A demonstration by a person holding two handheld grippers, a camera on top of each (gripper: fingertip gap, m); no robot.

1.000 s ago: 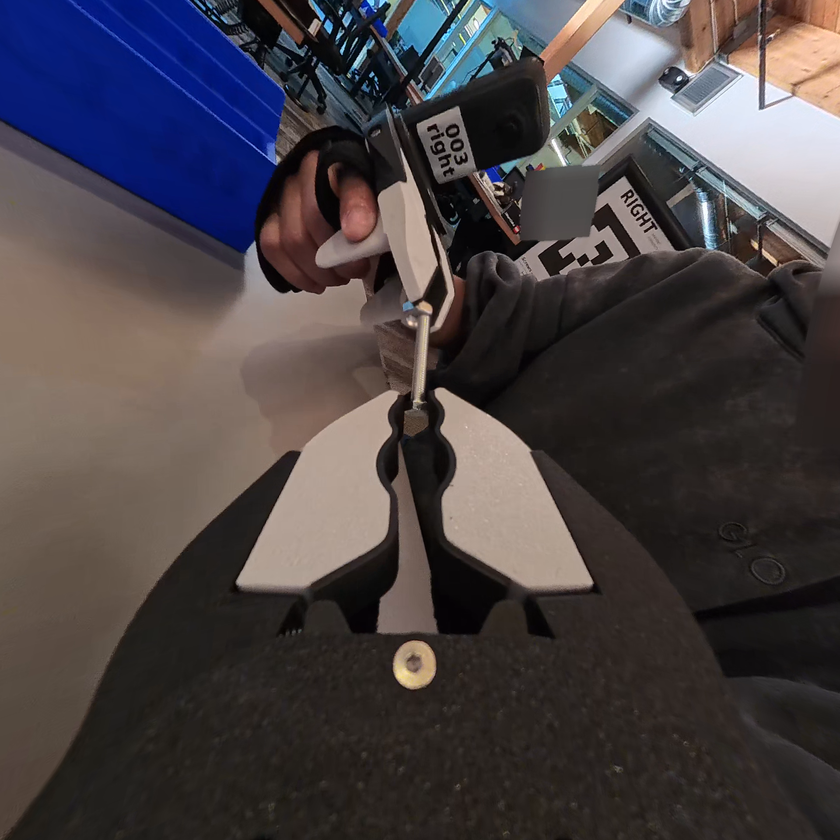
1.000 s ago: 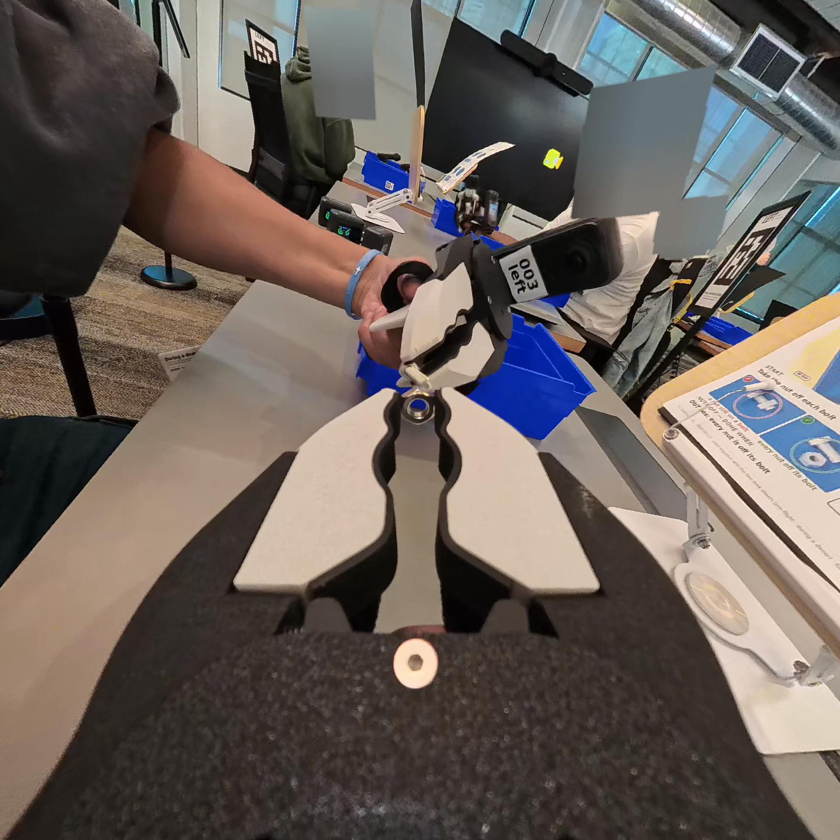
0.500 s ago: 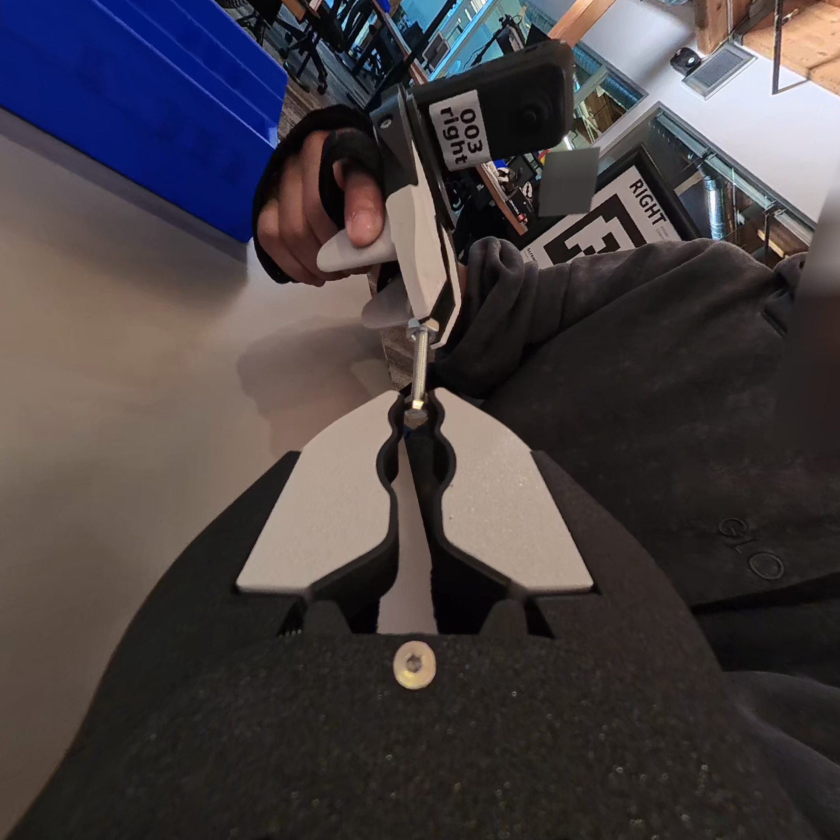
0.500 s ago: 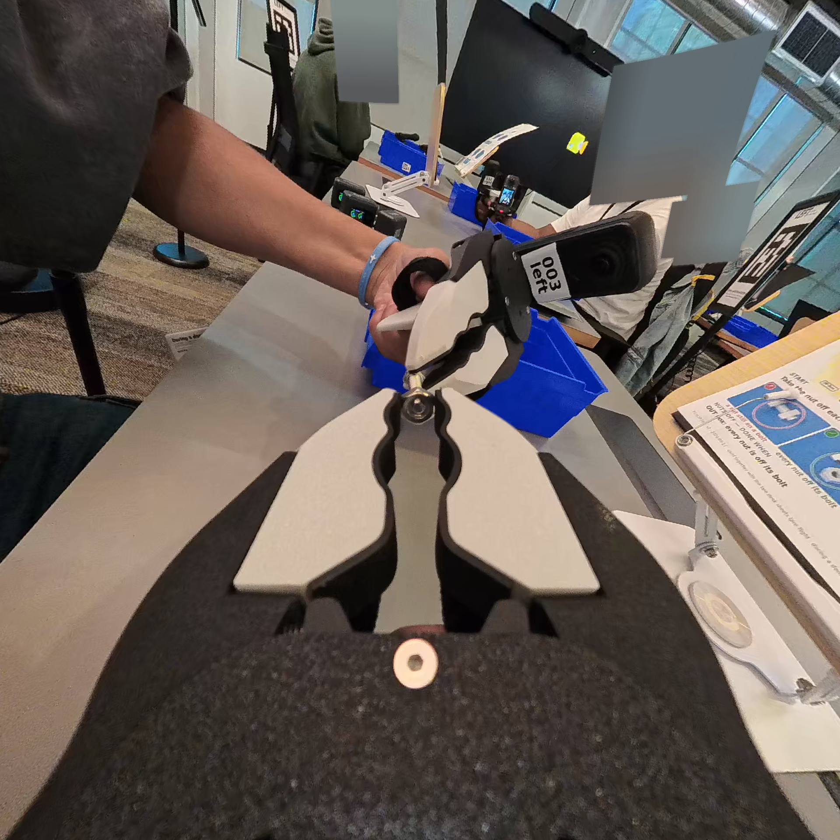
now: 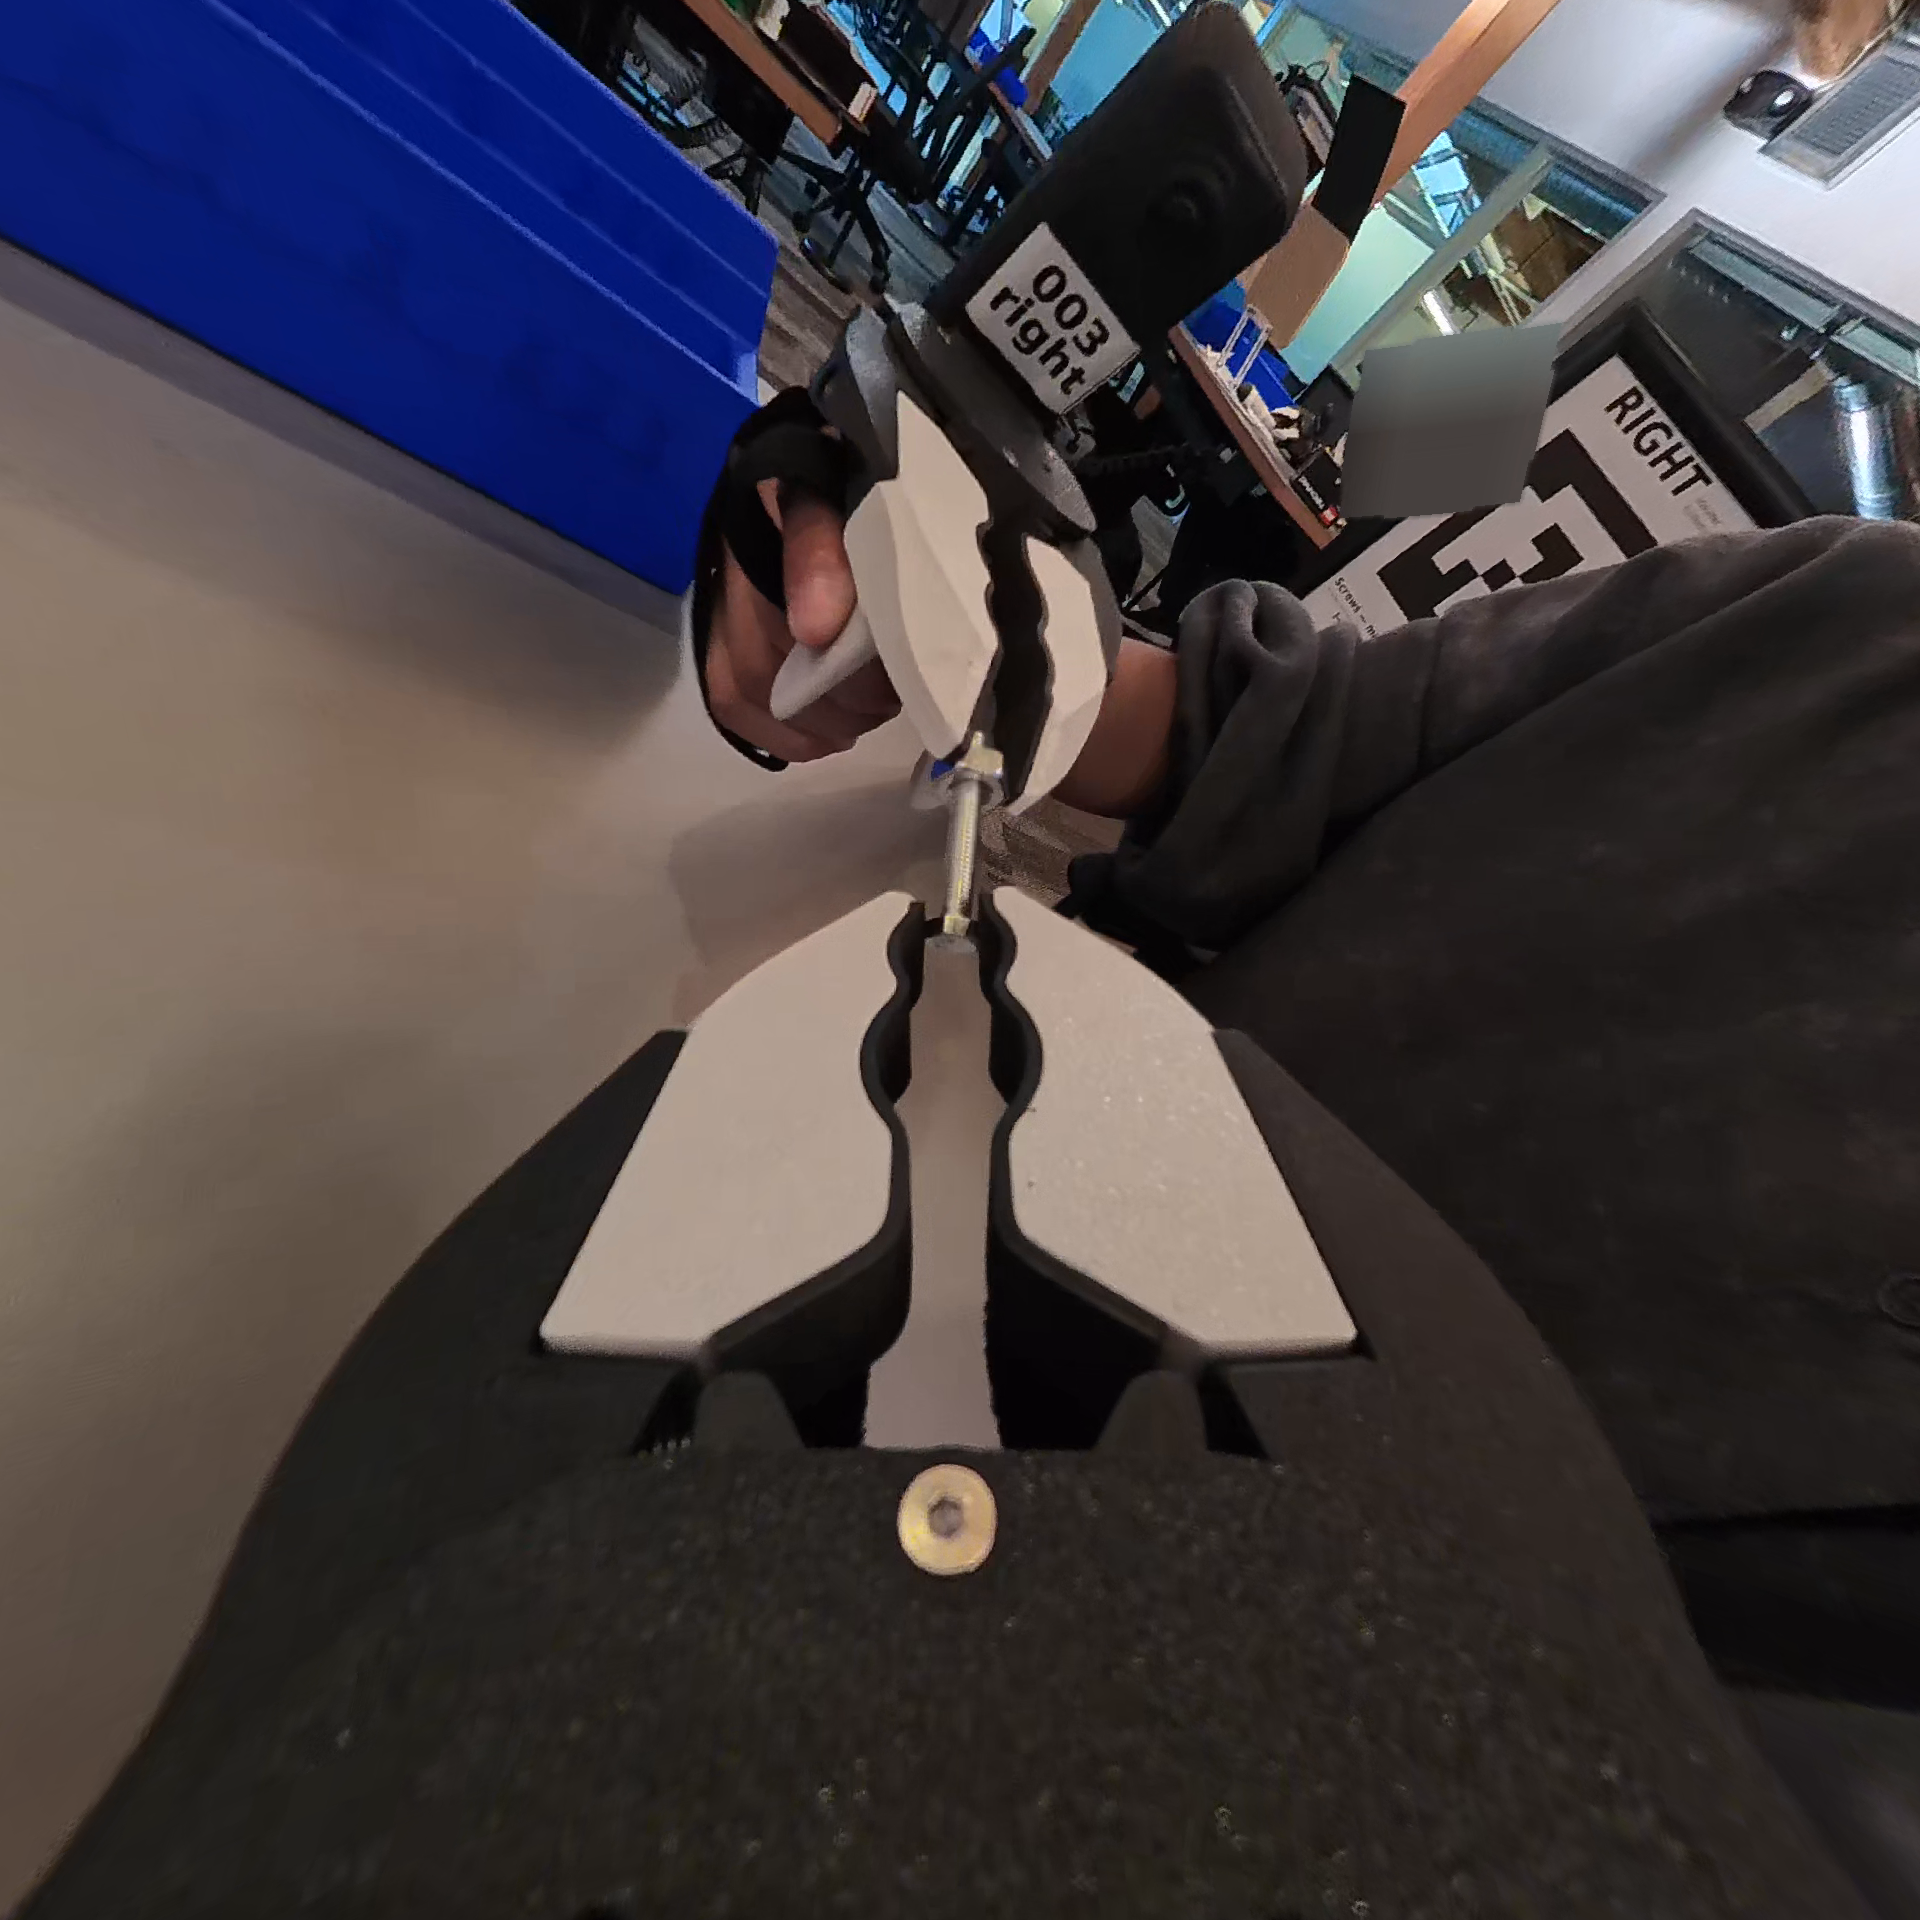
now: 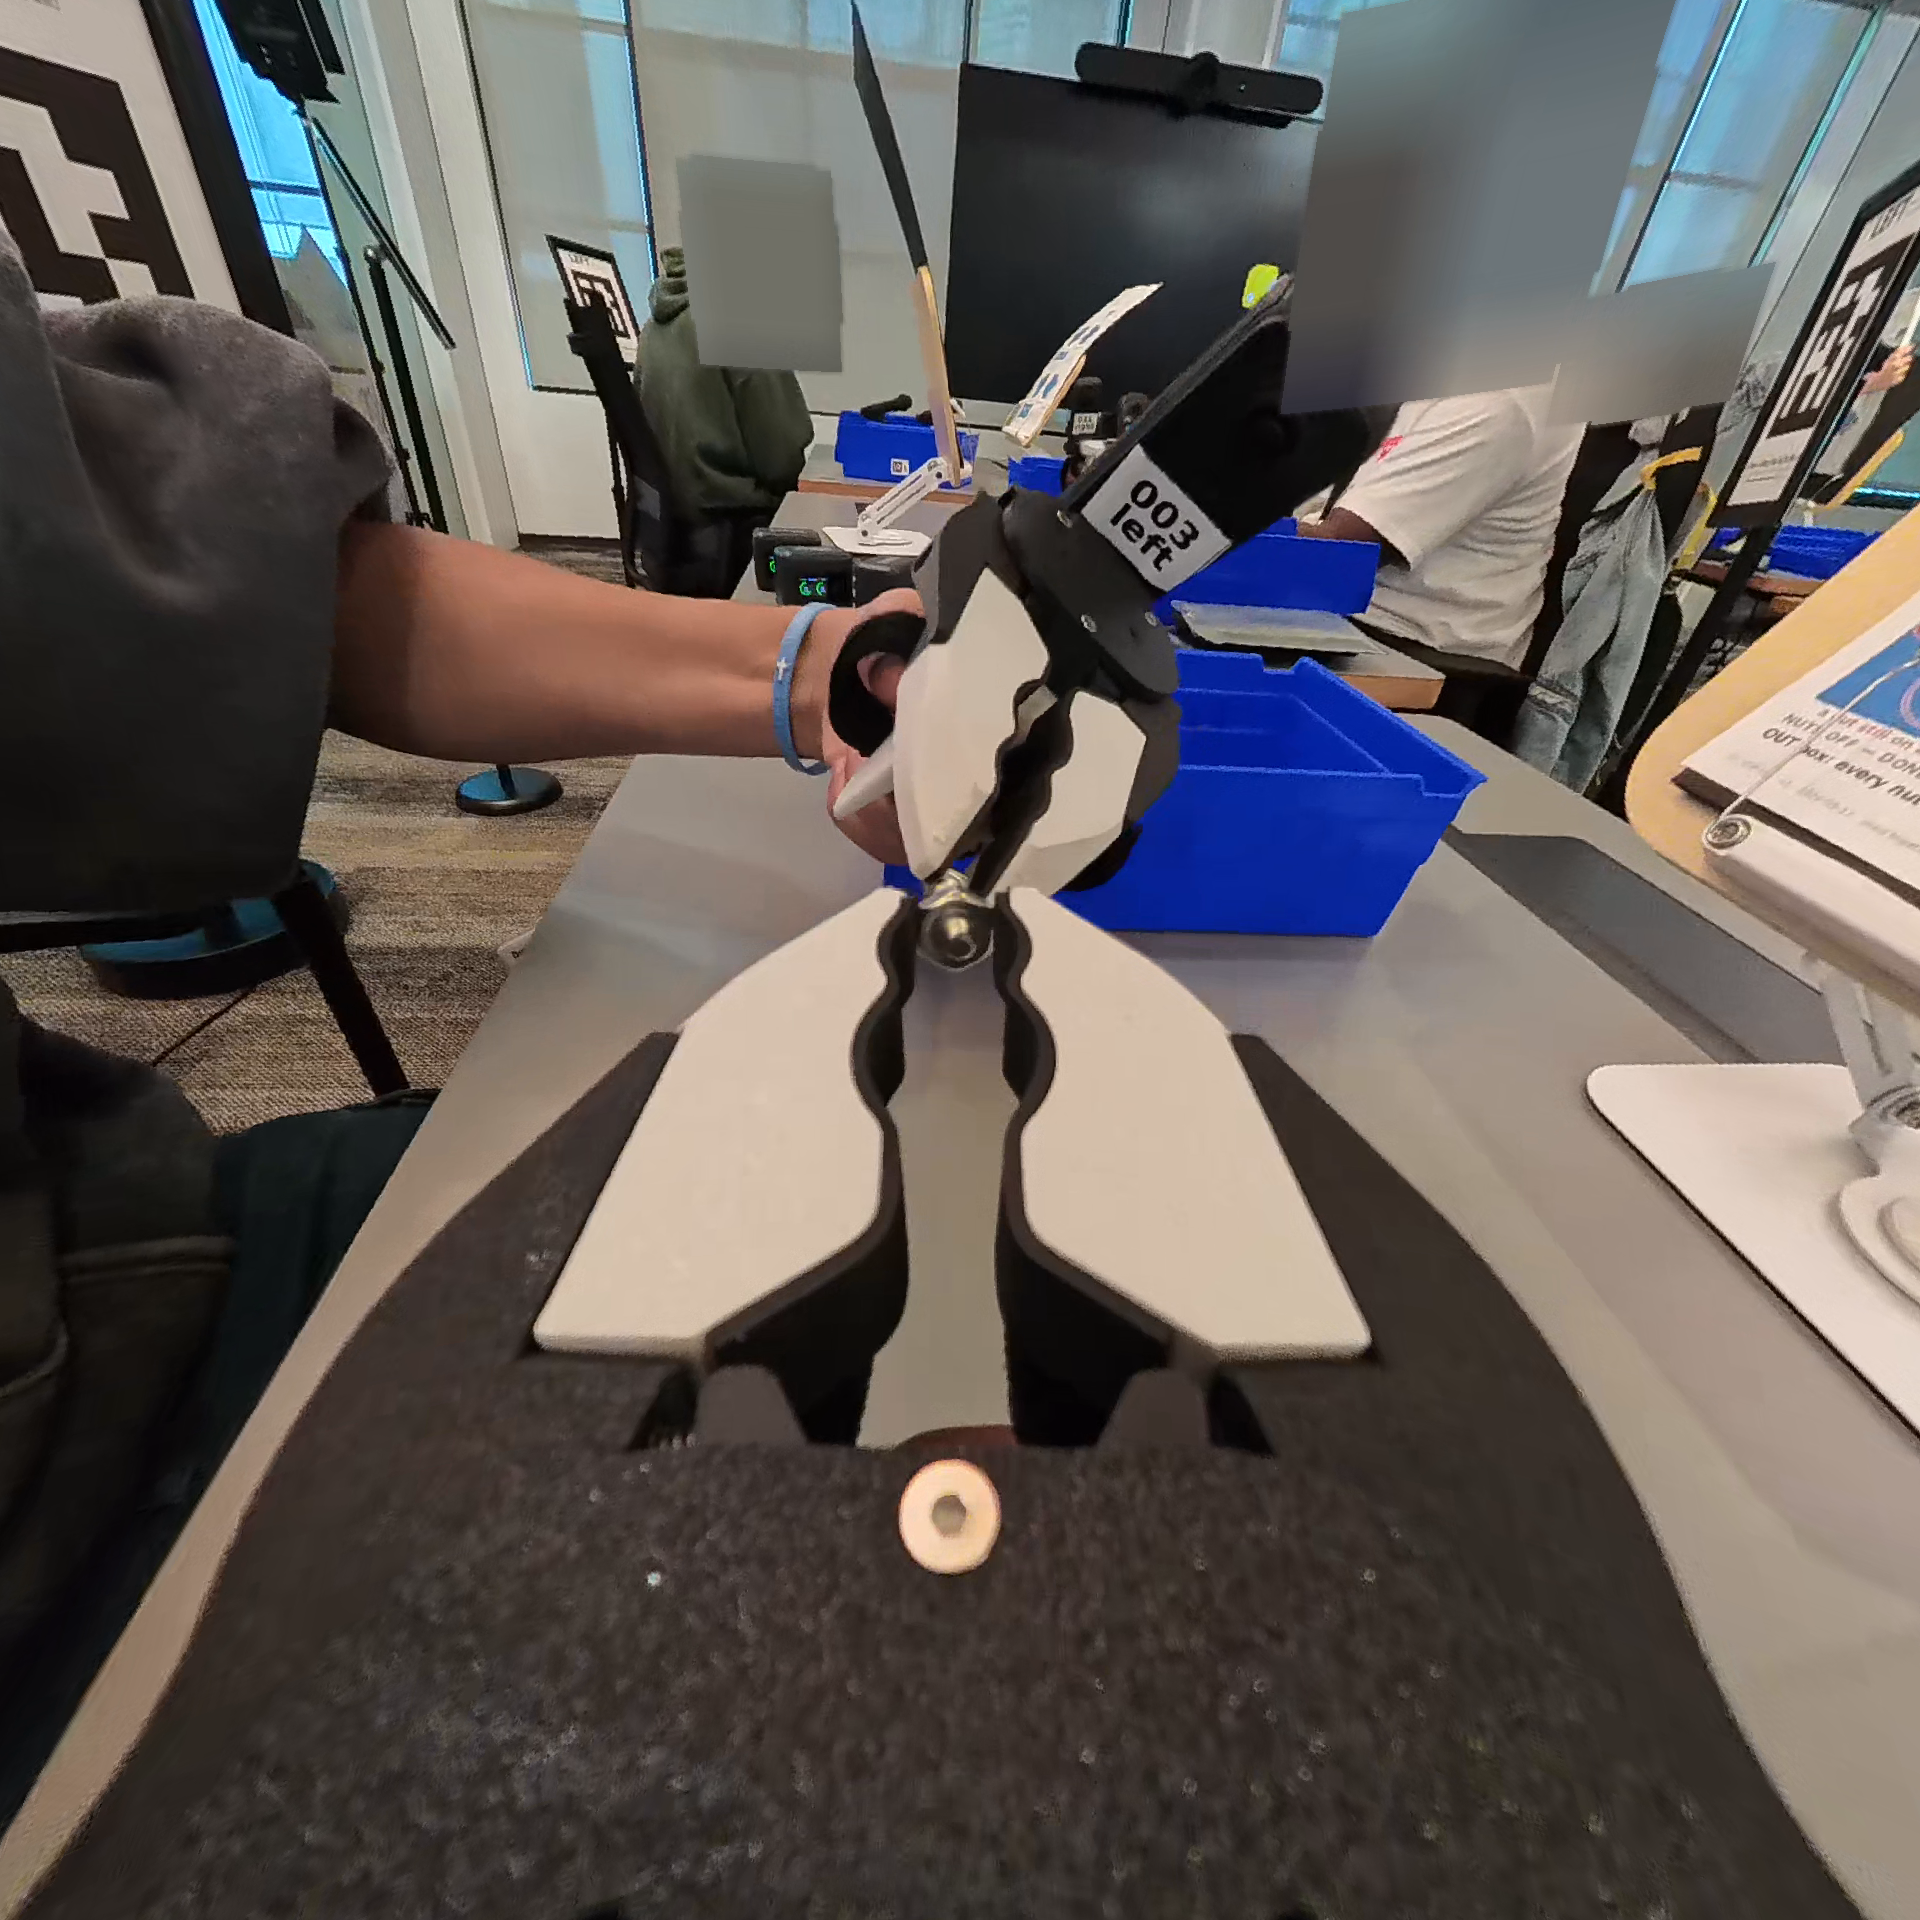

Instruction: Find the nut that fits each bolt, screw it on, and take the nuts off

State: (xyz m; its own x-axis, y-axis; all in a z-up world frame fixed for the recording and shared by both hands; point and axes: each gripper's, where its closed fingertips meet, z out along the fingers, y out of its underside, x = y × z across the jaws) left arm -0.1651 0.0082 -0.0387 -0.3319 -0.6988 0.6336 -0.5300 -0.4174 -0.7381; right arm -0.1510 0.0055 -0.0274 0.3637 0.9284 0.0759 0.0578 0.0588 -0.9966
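A long silver bolt (image 5: 961, 852) spans the gap between my two grippers, above the grey table (image 5: 260, 935). My left gripper (image 5: 951, 927) is shut on the bolt's head end. My right gripper (image 5: 977, 771) is shut on a silver nut (image 5: 977, 777) with a blue insert, at the bolt's far end. In the right wrist view the nut (image 6: 951, 935) sits end-on between my right gripper's (image 6: 951, 927) tips, with the left gripper (image 6: 961, 883) just behind it. The bolt's shaft is hidden there.
A blue bin (image 6: 1278, 831) stands on the table behind the grippers and also shows in the left wrist view (image 5: 364, 260). An instruction board on a white stand (image 6: 1818, 748) is at the right. A person's dark sleeve (image 5: 1455, 831) fills the right side.
The right gripper has rolled about the bolt's axis while shut on the nut; both its fingers now face the left camera. The left gripper has kept its hold on the bolt.
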